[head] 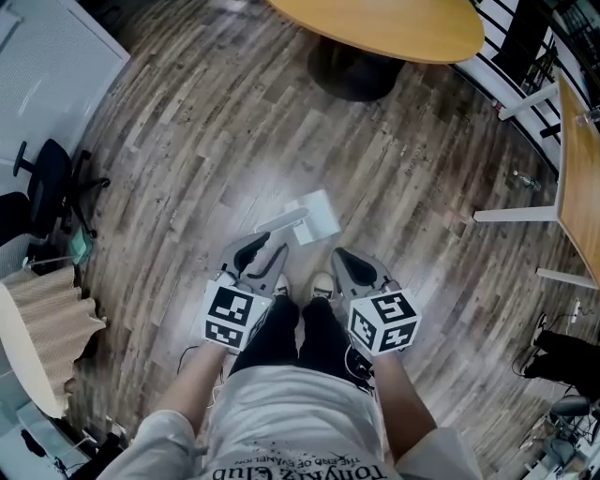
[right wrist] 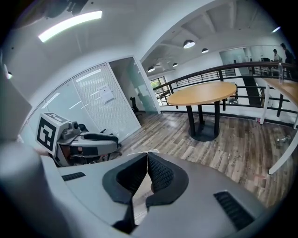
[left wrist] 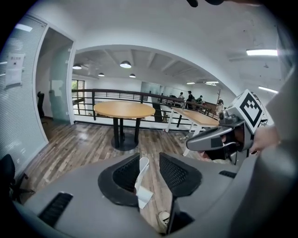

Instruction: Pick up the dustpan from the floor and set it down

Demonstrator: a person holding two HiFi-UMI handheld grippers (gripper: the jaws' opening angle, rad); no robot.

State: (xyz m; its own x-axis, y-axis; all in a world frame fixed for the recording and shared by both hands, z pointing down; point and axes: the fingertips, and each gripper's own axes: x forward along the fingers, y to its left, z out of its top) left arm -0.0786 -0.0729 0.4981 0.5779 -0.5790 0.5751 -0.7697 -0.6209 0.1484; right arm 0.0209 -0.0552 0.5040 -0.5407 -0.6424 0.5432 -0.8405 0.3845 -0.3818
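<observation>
Both claws are low in front of the person, angled down at the floor (head: 187, 141).

Left claw (head: 265, 249): released. Its own view shows the jaws standing apart, with the pads clear of anything. The white dustpan (head: 314, 217) shows through the gap, but it's lying on the planks below and isn't gripped.

Right claw (head: 341, 255): clenched. Its own view shows the jaw tips meeting and nothing caught between them. A thin white edge just past the tips is probably the dustpan, too small to confirm.

The dustpan is flat on the wood-plank floor, just ahead of both claws and roughly centred between them, a bit nearer the left one. Neither claw touches it in the head view. Its long handle part points toward the left claw.

The person's shoes (head: 322, 284) sit just behind the claw tips, between the two marker cubes (head: 232, 315).

Surroundings:
- A round table (head: 394, 23) on a dark pedestal base (head: 352, 70) stands well ahead of the dustpan.
- A second table edge (head: 577, 169) is at far right.
- A black office chair (head: 52, 183) is at left.
- A black railing (left wrist: 107, 93) runs behind the tables.
</observation>
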